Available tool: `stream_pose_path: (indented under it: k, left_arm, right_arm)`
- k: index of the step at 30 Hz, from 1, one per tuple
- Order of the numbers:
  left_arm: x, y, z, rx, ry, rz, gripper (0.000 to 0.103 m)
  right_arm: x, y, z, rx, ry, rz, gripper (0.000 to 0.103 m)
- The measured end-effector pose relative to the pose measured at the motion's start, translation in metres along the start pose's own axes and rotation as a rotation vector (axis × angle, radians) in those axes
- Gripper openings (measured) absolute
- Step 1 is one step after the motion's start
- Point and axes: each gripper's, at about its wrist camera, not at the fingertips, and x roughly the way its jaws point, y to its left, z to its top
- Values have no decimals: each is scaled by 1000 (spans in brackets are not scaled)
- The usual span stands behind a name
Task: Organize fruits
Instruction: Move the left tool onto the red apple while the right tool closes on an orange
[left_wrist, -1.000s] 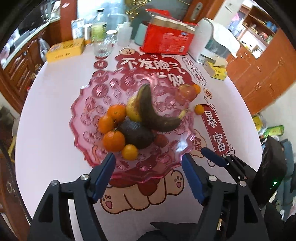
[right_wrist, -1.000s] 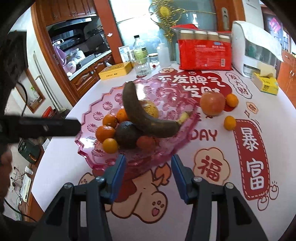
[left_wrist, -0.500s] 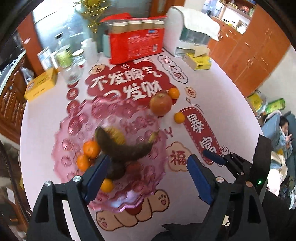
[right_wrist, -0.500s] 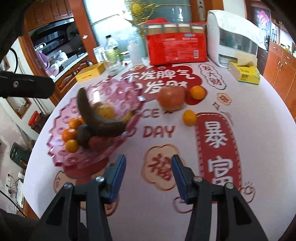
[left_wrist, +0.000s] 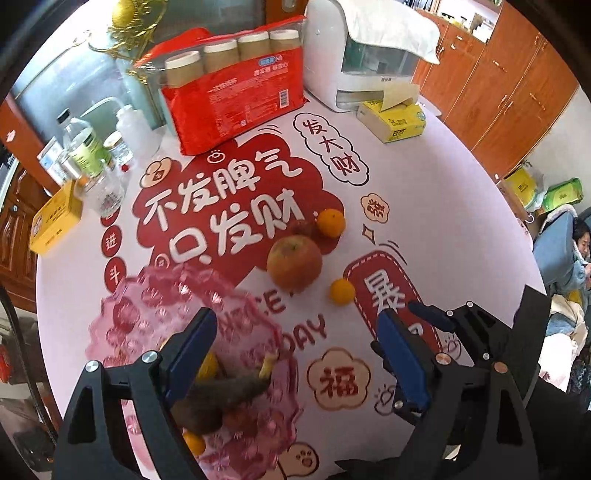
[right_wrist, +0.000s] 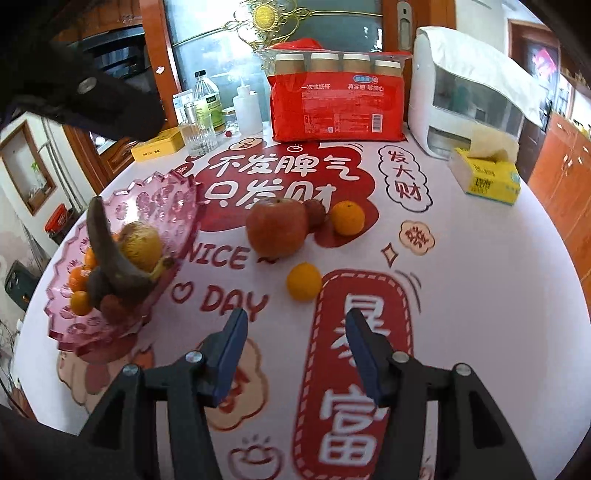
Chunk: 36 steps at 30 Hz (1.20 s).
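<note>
A pink glass fruit bowl (right_wrist: 159, 206) at the left holds a dark overripe banana (right_wrist: 107, 254), a yellow fruit, a dark avocado and several small oranges; it also shows in the left wrist view (left_wrist: 147, 306). On the tablecloth lie a red apple (right_wrist: 277, 229), a small dark red fruit (right_wrist: 316, 212) behind it, one orange (right_wrist: 347, 218) and a nearer small orange (right_wrist: 304, 281). My right gripper (right_wrist: 295, 350) is open and empty, just short of the near orange. My left gripper (left_wrist: 295, 354) is open and empty, over the bowl's right edge.
At the table's far side stand a red pack of paper cups (right_wrist: 336, 99), a white appliance (right_wrist: 469, 92), a yellow tissue pack (right_wrist: 487, 177), bottles and a glass (right_wrist: 197, 136), and a yellow box (right_wrist: 159, 147). Wooden cabinets (left_wrist: 517, 92) lie to the right.
Both grippers have swung right, away from the bowl and toward the loose apple and oranges. The bowl has slid to the left of both views. Both stay open and empty.
</note>
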Motion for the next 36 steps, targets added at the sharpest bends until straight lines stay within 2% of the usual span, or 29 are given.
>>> stream_pose_path:
  k: [7, 13, 20, 24, 36]
  left_arm:
    - [49, -1, 37, -32, 79, 21, 88]
    - [99, -1, 56, -58, 160, 33, 88]
    - [145, -3, 61, -44, 243, 74, 88]
    - [163, -5, 63, -12, 278, 104, 88]
    - [191, -11, 64, 79, 320, 156, 88]
  right_arm:
    - [17, -9, 8, -112, -24, 16, 56]
    - [39, -15, 6, -114, -20, 32, 56]
    - [63, -16, 5, -77, 4, 62, 56]
    - [70, -12, 3, -82, -5, 51, 56]
    - [88, -11, 3, -33, -1, 38, 55]
